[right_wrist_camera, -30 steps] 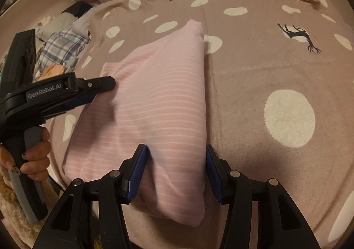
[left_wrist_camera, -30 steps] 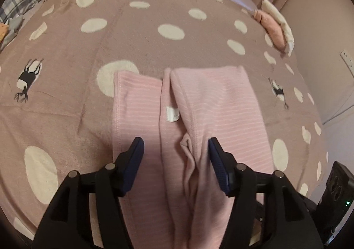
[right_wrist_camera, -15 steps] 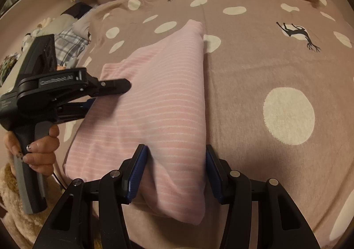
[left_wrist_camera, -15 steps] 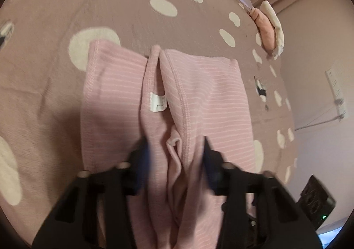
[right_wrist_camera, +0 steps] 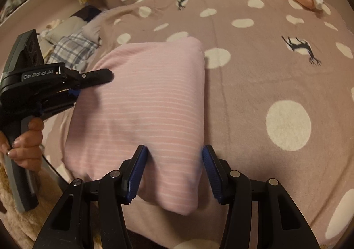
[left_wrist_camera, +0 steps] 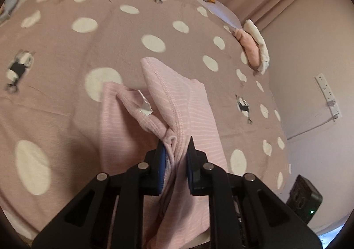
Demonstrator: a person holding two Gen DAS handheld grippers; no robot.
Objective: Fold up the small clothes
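Left wrist view: left gripper (left_wrist_camera: 176, 156) clamps a bunched fold of the pink striped garment (left_wrist_camera: 190, 116) on the spotted bedspread (left_wrist_camera: 66, 49); right gripper (right_wrist_camera: 173, 169) straddles it, jaws apart.

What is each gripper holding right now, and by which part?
The left gripper pinches a bunched fold of the pink striped garment at its near edge. The right gripper is open, straddling the garment's near corner without clamping it.
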